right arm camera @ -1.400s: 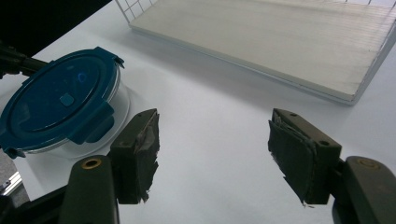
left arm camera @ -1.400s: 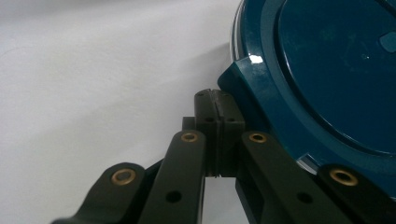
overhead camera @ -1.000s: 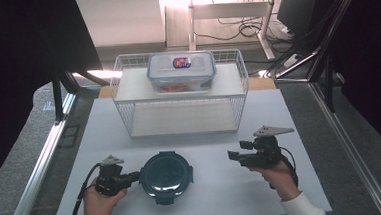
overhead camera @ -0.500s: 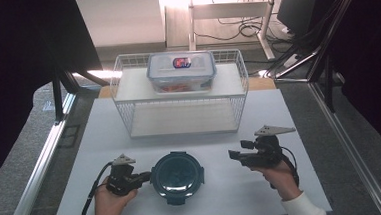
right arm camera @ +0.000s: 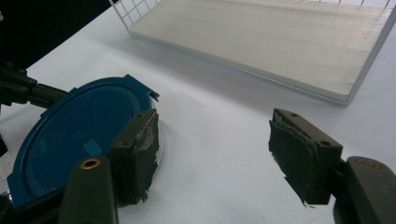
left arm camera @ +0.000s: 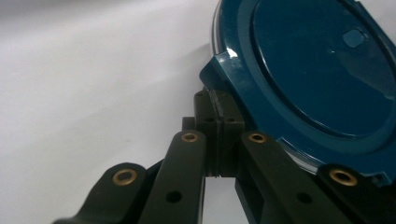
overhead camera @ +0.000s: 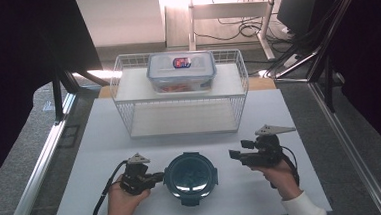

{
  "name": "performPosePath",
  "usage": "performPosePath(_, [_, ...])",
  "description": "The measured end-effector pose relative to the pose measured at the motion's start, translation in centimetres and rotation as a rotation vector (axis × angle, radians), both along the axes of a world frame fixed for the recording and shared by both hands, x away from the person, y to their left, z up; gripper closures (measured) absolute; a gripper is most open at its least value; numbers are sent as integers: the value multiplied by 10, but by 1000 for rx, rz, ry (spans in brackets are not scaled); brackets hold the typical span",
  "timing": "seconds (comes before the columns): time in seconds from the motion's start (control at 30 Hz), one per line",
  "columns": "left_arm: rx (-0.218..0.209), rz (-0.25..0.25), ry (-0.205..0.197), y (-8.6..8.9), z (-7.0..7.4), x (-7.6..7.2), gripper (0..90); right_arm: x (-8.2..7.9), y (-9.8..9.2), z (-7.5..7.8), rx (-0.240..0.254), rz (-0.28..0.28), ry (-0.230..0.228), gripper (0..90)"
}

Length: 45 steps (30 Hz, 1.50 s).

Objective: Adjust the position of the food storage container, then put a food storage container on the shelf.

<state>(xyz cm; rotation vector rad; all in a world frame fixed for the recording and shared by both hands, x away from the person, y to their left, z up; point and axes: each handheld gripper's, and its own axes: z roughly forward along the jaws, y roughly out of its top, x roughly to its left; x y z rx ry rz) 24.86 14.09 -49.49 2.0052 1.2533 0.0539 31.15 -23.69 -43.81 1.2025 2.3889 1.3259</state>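
A round container with a dark blue lid (overhead camera: 190, 173) sits on the white table near the front edge. My left gripper (overhead camera: 158, 177) lies to its left and points right, shut, with nothing seen between the pads. In the left gripper view its tips (left arm camera: 217, 98) touch the lid's corner tab on the blue lid (left arm camera: 317, 70). My right gripper (overhead camera: 233, 155) hovers to the right of the container and points left, open and apart from it. The right gripper view shows these jaws (right arm camera: 215, 149) spread over bare table, with the blue lid (right arm camera: 70, 135) behind the left jaw.
A white wire shelf rack (overhead camera: 178, 108) stands at the back of the table (overhead camera: 105, 142). A clear rectangular lidded box (overhead camera: 181, 70) rests on its top shelf. The rack's lower board (right arm camera: 280, 42) lies ahead of the right gripper.
My left gripper has moved to the right, and the round container has slid right along with it. The right gripper has stayed where it was.
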Motion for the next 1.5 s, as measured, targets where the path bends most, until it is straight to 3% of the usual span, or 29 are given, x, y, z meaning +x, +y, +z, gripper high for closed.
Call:
performPosePath(0.3, [-10, -31, -6, 4, 0, 6, 896, 0, -3, 2, 23, 1, 0, 328])
performPosePath(0.37, [10, 2, -30, 11, 2, 7, 896, -2, -4, 2, 29, 3, -4, 328])
performPosePath(0.5, [-29, 35, -48, 25, 5, 3, 888, -2, -5, 3, 40, 9, -9, 328])
performPosePath(0.57, [-38, 37, -59, 28, 7, 1, 819, -2, -5, 2, 45, 12, -5, 328])
performPosePath(0.63, [-48, 46, -67, 29, 8, 0, 689, -2, -4, 0, 44, 19, -5, 328])
performPosePath(0.67, [-39, 62, -67, 29, 9, -1, 689, -2, -4, 0, 43, 21, -4, 328])
performPosePath(0.7, [-37, 66, -62, 29, 9, -1, 561, -2, -3, 0, 44, 24, -2, 327])
performPosePath(0.8, [-32, 68, -57, 29, 12, -3, 394, -5, -2, 1, 63, 34, -13, 326])
performPosePath(0.93, [-40, 90, -44, 35, 15, -3, 278, -8, -1, 2, 115, 69, -3, 305])
performPosePath(1.07, [-46, 105, -32, 36, 14, -5, 202, -11, 2, -2, 124, 98, 20, 280])
performPosePath(1.3, [-82, 123, -33, 32, 16, -10, 176, -19, 5, -13, 125, 112, 83, 246])
performPosePath(1.33, [-113, 130, -29, 30, 15, -13, 169, -21, 5, -14, 128, 112, 95, 238])
performPosePath(1.43, [-139, 135, -24, 28, 15, -15, 165, -23, 6, -18, 137, 115, 128, 210])
performPosePath(1.47, [-185, 134, -9, 26, 14, -16, 161, -23, 8, -19, 134, 121, 141, 197])
performPosePath(1.5, [-185, 134, -9, 26, 14, -16, 158, -23, 9, -20, 134, 121, 149, 185])
